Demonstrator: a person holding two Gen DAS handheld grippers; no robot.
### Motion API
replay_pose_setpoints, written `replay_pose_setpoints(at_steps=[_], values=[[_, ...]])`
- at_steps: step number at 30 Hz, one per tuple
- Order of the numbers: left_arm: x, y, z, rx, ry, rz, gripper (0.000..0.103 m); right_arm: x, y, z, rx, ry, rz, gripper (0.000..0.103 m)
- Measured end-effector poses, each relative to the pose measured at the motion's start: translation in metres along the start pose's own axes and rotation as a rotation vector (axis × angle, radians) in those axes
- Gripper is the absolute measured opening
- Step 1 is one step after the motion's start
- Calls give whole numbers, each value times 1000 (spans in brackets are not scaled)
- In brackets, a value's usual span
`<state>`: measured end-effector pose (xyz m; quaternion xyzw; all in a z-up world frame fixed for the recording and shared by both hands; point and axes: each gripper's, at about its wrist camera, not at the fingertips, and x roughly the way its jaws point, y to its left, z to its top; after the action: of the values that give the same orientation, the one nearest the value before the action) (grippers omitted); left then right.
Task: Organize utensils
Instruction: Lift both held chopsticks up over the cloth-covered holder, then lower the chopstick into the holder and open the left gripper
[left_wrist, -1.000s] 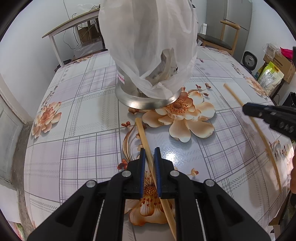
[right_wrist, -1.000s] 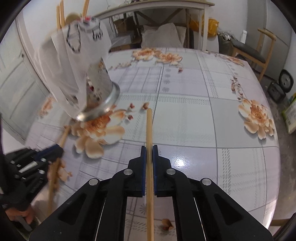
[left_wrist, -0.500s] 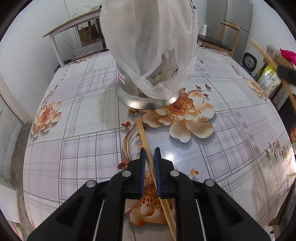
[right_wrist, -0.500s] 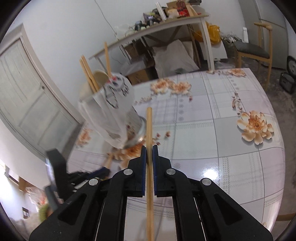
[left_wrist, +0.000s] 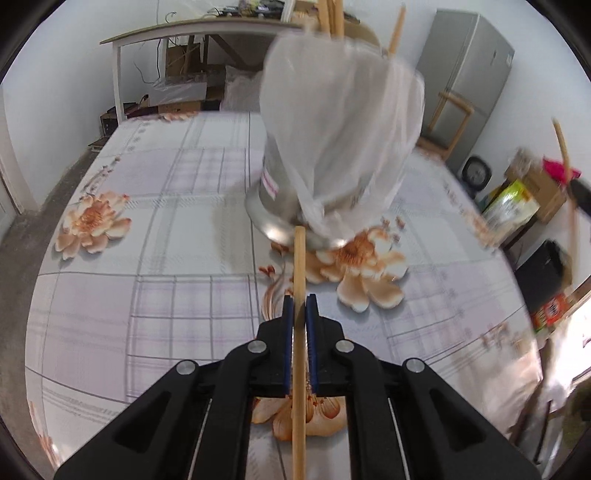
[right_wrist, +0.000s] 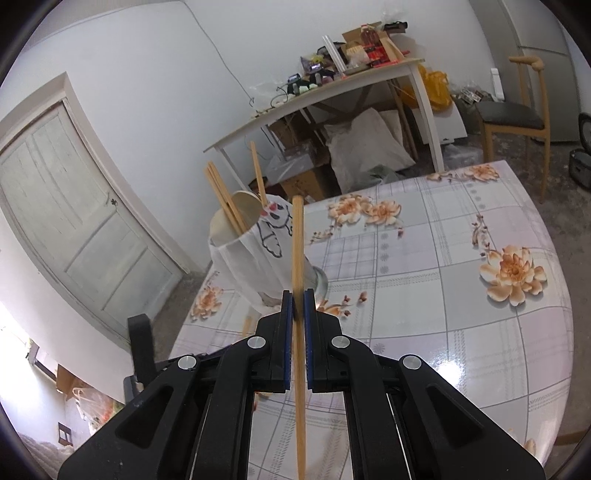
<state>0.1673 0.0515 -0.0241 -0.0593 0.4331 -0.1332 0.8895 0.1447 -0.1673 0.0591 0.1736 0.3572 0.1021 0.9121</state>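
A steel utensil holder wrapped in a white plastic bag stands on the flowered table. Several chopsticks and a wooden spoon stick out of its top. My left gripper is closing on a wooden chopstick, which is off the table and points at the holder's base. My right gripper is shut on another chopstick, held higher, its tip level with the holder's rim. The left gripper's black body shows at the lower left of the right wrist view.
Behind the table stands a cluttered white side table with boxes and sacks under it. A wooden chair is at the right, a door at the left, and a grey fridge at the back.
My left gripper has lifted its chopstick off the table, and the chopstick now sits straight in the jaws. My right gripper has risen with its chopstick to the height of the holder's top.
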Motion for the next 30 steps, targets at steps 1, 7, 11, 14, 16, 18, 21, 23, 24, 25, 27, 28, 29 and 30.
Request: replay_pose_setpoints(at_steps=[1,7,11,14,16,18,21,23,24,25,27,28,29,30], values=[[-8,2,3,-14,-15,-20,6,-1,1,0,0,-4,2,4],[-58,11,20,-65,-116,-127,6,-6,2,1,-7,-24,3,4],[-93,10,36,-60,-205,-161,6,-9,2,0,-11,-38,-3,4],[-118,9,53,-51,-270,-186,6,-10,0,-1,-10,-43,-8,4],[-135,6,65,-44,-316,-201,6,-12,-2,-2,-6,-47,-7,4],[-151,5,77,-43,-358,-220,6,-13,-4,-3,-3,-50,-8,4],[-174,1,102,-42,-430,-254,6,-14,-7,-3,3,-53,-7,4],[-187,-2,116,-36,-473,-263,6,-15,-9,-3,5,-54,-7,4],[-191,-3,122,-32,-491,-266,6,-15,-9,-3,5,-54,-7,4],[-197,-5,129,-26,-514,-270,6,-15,-9,-3,6,-54,-7,4],[-206,-9,140,-14,-555,-262,6,-15,-11,-3,9,-54,-7,4],[-209,-11,146,-4,-575,-247,6,-15,-12,-2,11,-54,-6,4],[-210,-12,152,2,-588,-233,6,-14,-13,-2,14,-53,-6,4],[-210,-13,156,6,-597,-225,6,-14,-14,-2,15,-52,-6,4]])
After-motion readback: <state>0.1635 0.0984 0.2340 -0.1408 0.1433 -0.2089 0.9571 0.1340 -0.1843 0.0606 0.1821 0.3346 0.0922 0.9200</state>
